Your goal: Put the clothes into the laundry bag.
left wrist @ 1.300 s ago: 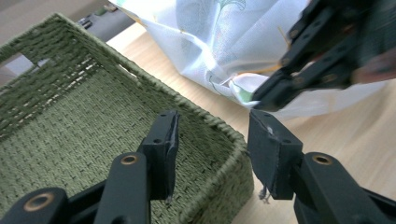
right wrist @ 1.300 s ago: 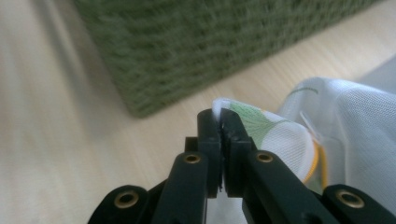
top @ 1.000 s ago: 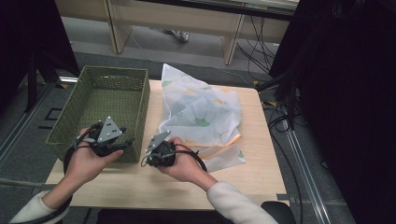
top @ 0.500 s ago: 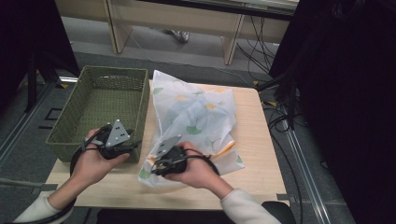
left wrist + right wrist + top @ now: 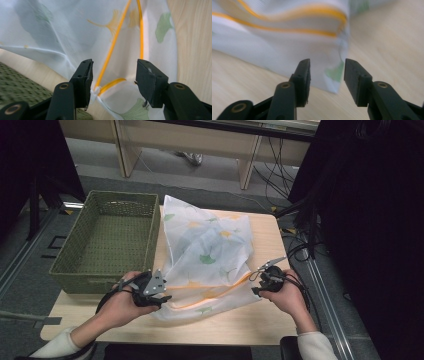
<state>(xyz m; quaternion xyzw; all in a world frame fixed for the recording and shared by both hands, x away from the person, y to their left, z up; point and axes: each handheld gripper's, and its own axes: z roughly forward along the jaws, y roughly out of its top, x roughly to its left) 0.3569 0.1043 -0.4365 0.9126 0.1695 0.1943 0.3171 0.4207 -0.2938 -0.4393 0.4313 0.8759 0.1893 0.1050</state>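
White cloth [image 5: 207, 262] between left tongs [image 5: 159, 296], right tongs [image 5: 256, 282]

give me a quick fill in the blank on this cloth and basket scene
1. The basket left of the cloth is ____ in colour.
2. The cloth's stripe is ____.
3. The leaf-printed cloth lies on a ____ table.
4. The right gripper fingers are ____.

Missing words: green; orange; wooden; open

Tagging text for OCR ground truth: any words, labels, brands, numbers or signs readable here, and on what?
None readable. The white cloth carries only printed green and yellow leaves and an orange hem stripe, no lettering. The green basket and the wooden table are bare of any label.
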